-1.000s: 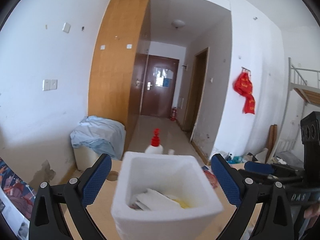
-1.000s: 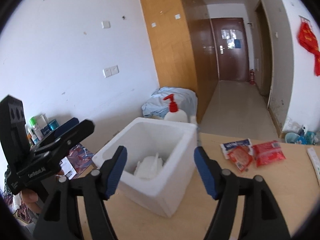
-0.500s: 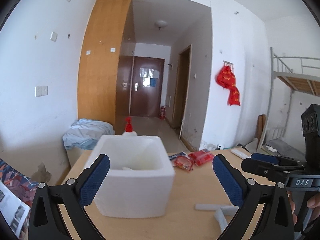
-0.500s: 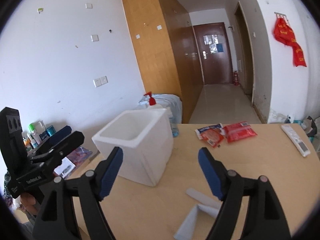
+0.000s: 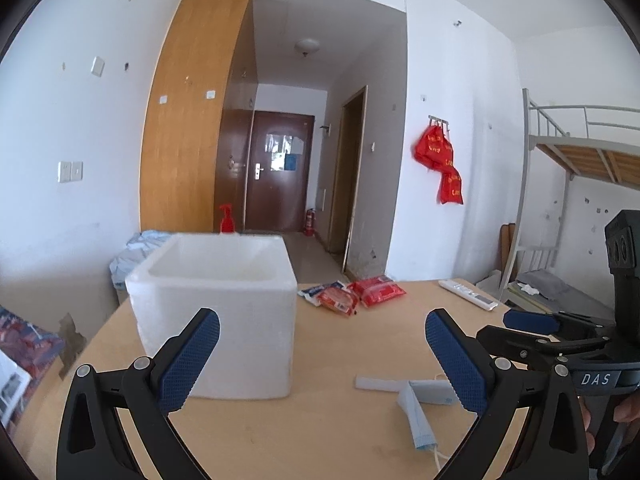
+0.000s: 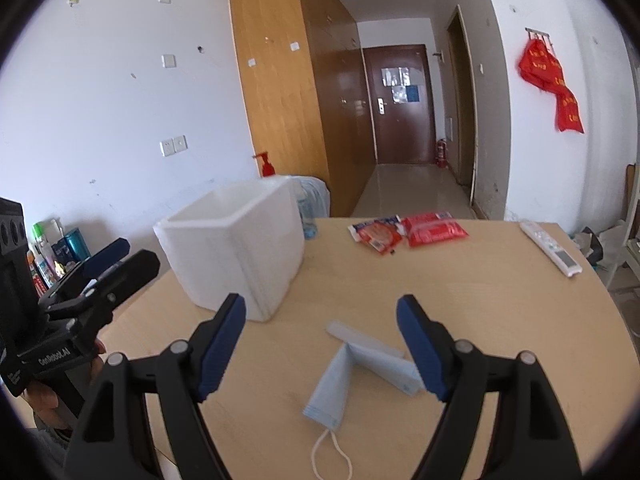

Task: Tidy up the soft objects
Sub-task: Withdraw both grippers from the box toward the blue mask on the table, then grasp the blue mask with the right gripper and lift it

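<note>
Blue face mask lying folded on table, directly ahead of right gripper, long axis running toward it; both grippers spread, empty; left gripper facing foam box.

foam box blocks left; bare table right of mask, seemingly.
</note>
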`<state>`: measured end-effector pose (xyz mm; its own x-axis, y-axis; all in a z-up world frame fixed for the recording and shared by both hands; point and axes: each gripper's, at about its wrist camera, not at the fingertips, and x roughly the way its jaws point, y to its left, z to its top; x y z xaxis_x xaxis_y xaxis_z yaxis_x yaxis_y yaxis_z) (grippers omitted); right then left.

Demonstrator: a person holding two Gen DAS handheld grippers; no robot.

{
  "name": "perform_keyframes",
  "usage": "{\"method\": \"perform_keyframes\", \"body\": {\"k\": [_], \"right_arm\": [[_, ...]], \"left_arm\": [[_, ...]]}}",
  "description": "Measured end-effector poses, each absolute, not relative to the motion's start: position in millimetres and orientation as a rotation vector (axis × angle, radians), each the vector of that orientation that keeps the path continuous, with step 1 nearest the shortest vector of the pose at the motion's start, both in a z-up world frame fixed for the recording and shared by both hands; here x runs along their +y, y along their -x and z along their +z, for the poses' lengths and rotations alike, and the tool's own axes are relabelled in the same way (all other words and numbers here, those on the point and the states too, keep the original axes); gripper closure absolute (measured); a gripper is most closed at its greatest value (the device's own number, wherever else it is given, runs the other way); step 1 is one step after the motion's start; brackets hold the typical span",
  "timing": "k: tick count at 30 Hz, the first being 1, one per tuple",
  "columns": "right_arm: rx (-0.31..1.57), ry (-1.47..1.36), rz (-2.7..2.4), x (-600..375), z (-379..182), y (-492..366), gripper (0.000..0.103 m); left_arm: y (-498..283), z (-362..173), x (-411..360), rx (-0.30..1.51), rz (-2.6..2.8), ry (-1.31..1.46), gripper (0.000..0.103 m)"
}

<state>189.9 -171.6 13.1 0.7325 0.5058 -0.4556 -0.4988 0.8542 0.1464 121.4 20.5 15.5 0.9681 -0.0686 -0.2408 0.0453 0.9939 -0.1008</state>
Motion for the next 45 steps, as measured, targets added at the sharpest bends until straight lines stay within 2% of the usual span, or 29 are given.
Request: {"method": "perform_keyframes", "body": {"k": [16, 28, 37, 39, 40, 42, 44, 45], "right_arm": [[0.661, 0.012, 0.517, -171.4, -62.9, -203.7, 0.022], [0.736, 0.016, 0.521, -158.8, -79.7, -219.4, 0.022], [0.781, 0.044, 0.506, -148.9, -88.9, -231.7, 0.023], [0.801, 0.048, 0.506, -147.1, -91.3, -235.0, 0.041], [0.813, 0.046, 0.509, -146.8, -92.5, -236.9, 0.045], [0.823, 0.043, 0.514, -146.3, -93.6, -239.0, 0.062], [0.837, 0.057, 0.517, -144.7, -95.9, -240.0, 0.068], [0.839, 0.059, 0.523, -144.3, -96.6, -239.6, 0.076]], "left_arm": [[-154.9, -62.2, 16.0, 0.351, -0.092, 0.139, 0.0], [-175.8, -69.6, 24.4, 0.46, -0.068, 0.208, 0.0], [-171.2, -72.4, 22.9, 0.446, -0.063, 0.178, 0.0], [-171.6, -72.8, 22.8, 0.447, -0.066, 0.175, 0.0], [-171.5, -73.2, 22.4, 0.449, -0.066, 0.172, 0.0], [-170.9, -73.8, 21.9, 0.449, -0.068, 0.167, 0.0], [-170.2, -74.4, 21.9, 0.45, -0.069, 0.164, 0.0], [-170.1, -74.7, 21.8, 0.452, -0.071, 0.162, 0.0]]}}
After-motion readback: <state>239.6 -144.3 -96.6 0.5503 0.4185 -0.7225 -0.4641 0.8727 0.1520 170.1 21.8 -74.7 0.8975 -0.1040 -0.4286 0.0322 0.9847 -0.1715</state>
